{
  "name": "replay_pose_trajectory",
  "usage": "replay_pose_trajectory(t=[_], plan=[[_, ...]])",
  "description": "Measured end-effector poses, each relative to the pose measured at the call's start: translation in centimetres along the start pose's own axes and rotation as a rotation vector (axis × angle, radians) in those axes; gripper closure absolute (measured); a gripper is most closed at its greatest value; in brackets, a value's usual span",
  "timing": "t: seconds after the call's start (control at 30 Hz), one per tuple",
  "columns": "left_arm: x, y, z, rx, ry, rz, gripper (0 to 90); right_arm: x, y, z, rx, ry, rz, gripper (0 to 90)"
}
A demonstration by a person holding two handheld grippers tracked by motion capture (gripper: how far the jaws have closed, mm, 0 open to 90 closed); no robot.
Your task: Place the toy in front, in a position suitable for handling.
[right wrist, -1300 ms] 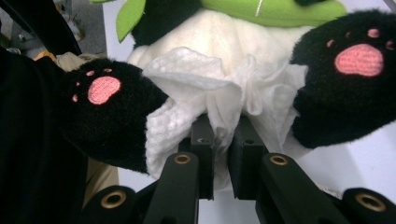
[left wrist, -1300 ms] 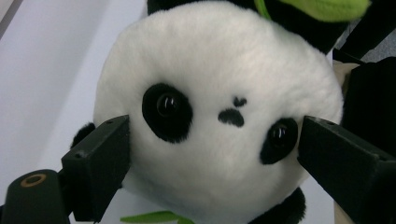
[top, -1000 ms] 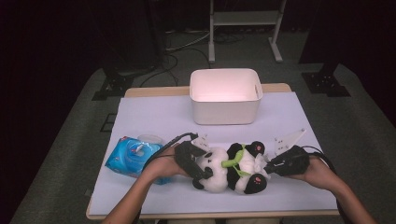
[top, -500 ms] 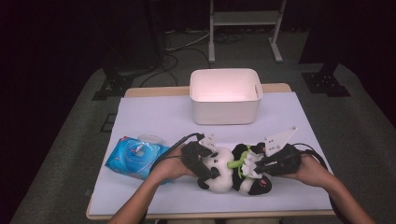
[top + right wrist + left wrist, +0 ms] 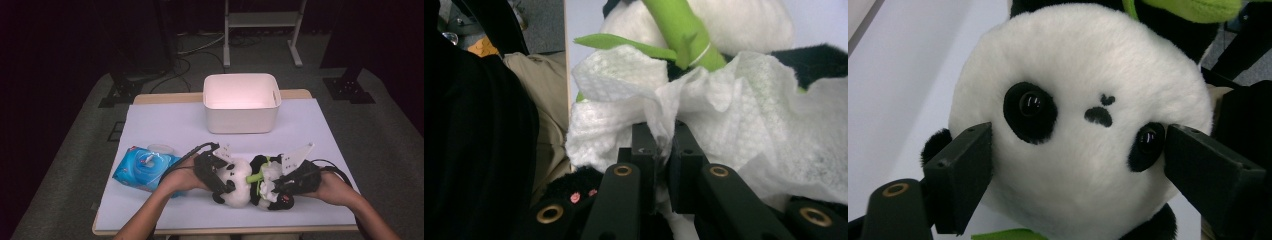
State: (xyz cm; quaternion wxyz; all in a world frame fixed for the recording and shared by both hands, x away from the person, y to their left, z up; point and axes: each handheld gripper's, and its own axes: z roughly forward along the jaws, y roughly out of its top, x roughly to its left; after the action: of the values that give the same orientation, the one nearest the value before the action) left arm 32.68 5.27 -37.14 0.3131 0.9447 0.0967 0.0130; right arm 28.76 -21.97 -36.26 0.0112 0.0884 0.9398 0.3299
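A: Holding the toy panda (image 5: 239,182) by its round white head is the left gripper (image 5: 216,172). Its jaws are spread wide, one on each side of the face, and they have just been opening a bit more. In the left gripper view the pads (image 5: 962,175) sit at the panda's (image 5: 1078,125) cheeks, but I cannot tell if they press on the fur.

B: Where is the panda?

A: It lies on the white desk (image 5: 165,125), near the front edge, between the two hands. It has a green stalk (image 5: 257,176) on its tummy.

B: And the right gripper (image 5: 280,185)?

A: Its jaws are pressed together, pinching a white wipe (image 5: 704,115). The wipe is bunched up against the panda's body, just under the green stalk (image 5: 674,30).

B: What else is on the desk?

A: A blue pack of wipes (image 5: 145,167) lies just beside the left hand (image 5: 182,175). A white bin (image 5: 241,102) stands farther back.
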Motion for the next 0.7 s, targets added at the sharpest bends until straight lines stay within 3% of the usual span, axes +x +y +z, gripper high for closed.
replay_pose_trajectory(t=[0.2, 0.3, 0.43, 0.53, 0.7], plan=[[0.2, -0.7, -0.4, 0.015, -0.001, -0.005, 10.1, -0.1, -0.2, -0.2, 0.011, -0.006, 0.009, 83.4], [0.3, -1.0, -0.2, -0.001, -0.011, -0.02, 10.5, -0.4, -0.4, -0.5, 0.009, -0.014, 0.009, 83.5], [0.0, -0.7, 0.1, -0.011, -0.036, -0.022, 16.5, -0.8, -0.7, -0.8, 0.014, -0.026, 0.024, 83.6], [-0.2, -0.4, 0.1, -0.021, -0.031, -0.019, 21.7, -1.0, -0.9, -1.2, 0.015, -0.033, 0.033, 83.5], [-0.1, 0.0, 0.5, -0.003, -0.02, -0.016, 24.7, -1.2, -0.5, -1.6, -0.032, -0.017, 0.028, 83.3]])
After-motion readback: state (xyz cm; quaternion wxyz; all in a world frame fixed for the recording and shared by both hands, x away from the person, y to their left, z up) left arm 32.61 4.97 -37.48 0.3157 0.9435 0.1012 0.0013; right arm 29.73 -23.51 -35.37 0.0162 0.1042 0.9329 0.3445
